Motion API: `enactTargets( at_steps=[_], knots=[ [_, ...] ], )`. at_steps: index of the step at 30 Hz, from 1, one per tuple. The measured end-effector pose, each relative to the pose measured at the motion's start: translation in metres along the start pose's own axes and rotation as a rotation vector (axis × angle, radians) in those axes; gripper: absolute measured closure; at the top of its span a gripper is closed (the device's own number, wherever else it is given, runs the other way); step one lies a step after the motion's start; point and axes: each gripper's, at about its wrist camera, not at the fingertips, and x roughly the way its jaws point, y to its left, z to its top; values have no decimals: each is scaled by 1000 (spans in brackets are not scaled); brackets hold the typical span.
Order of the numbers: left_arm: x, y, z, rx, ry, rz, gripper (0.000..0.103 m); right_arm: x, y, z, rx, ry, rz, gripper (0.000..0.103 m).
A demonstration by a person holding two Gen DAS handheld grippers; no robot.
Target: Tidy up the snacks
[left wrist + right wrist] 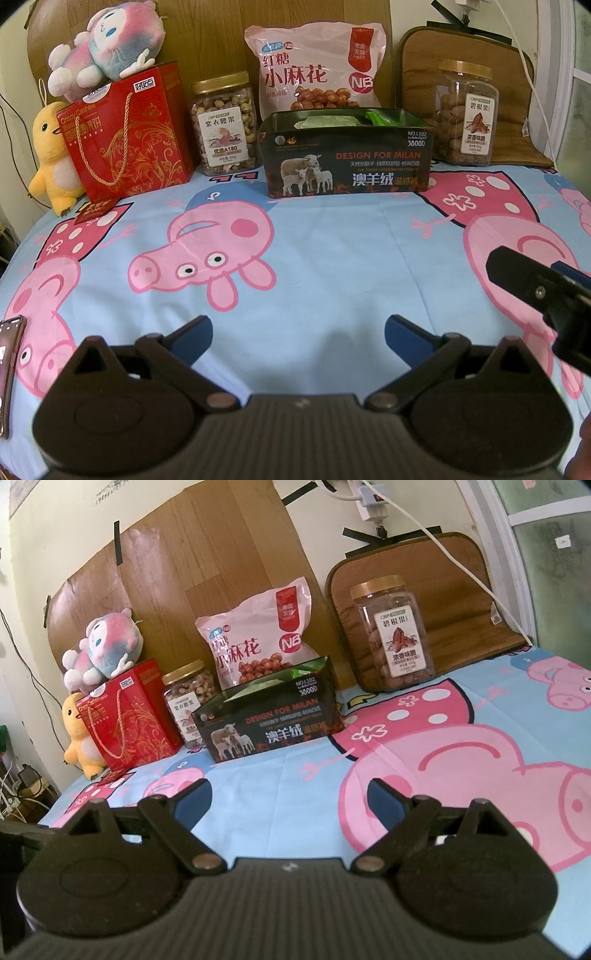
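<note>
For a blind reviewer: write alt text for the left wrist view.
The open left gripper hovers over a cartoon-pig bedsheet, holding nothing. Behind stand a red gift box, two nut jars, a pink snack bag and an open dark box.

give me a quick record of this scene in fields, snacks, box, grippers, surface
surface: cartoon pig bedsheet
box: open dark box, green packets inside
snacks behind box: pink snack bag
snacks left of box: cashew jar, red gift bag
snacks right of box: pecan jar, standing apart
toys: pink plush on the gift bag, yellow plush beside it
left gripper: open, empty
right gripper: open, empty
</note>
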Motion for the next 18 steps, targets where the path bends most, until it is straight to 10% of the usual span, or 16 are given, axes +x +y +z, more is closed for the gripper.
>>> enactTargets(
  at_steps=[18],
  knots=[
    [-6, 3, 2, -5, -34, 21, 0, 0, 2, 2, -2, -1, 5, 10]
  ],
)
